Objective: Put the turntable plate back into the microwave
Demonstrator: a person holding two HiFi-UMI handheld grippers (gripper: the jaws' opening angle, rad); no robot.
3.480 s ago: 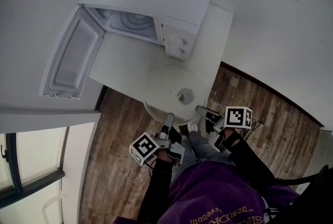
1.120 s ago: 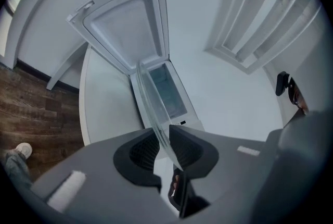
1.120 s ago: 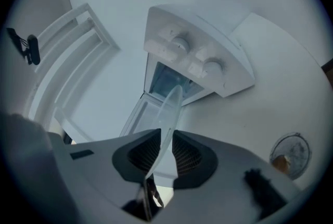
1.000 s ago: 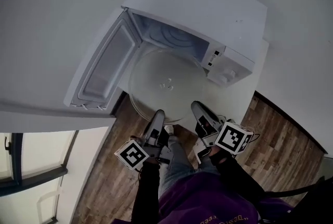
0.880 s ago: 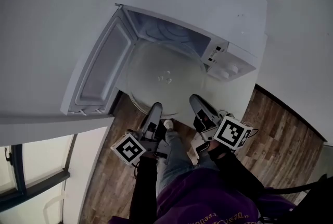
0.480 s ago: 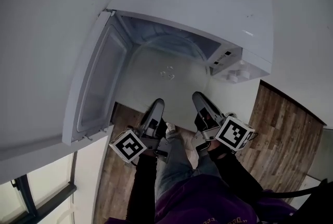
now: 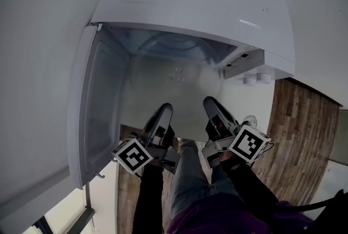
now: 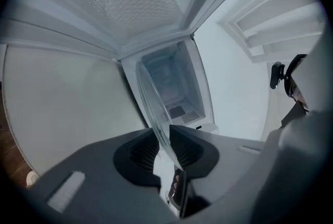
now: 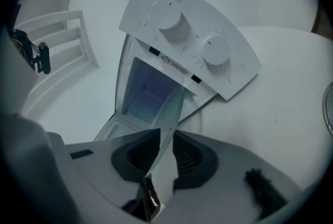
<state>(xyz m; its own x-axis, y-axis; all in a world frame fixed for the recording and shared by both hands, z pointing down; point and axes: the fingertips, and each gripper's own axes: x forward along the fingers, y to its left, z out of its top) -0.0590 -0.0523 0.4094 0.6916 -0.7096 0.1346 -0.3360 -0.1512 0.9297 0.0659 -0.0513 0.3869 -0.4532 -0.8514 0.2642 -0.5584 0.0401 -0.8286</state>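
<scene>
Left gripper (image 7: 163,111) and right gripper (image 7: 212,105) are each clamping the near rim of the turntable plate (image 7: 175,81), with glass pinched between the pads. The plate is passing the front edge of the microwave (image 7: 217,4) cavity, its far edge already inside. In my judgement, both hands should be advancing evenly, clearing the door (image 7: 97,113) and control panel (image 7: 244,59), then lowering the plate centred.

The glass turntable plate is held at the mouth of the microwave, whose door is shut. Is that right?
No: the door stands open, swung out to the left, as the head view shows. The glass turntable plate is indeed at the microwave's mouth.
</scene>
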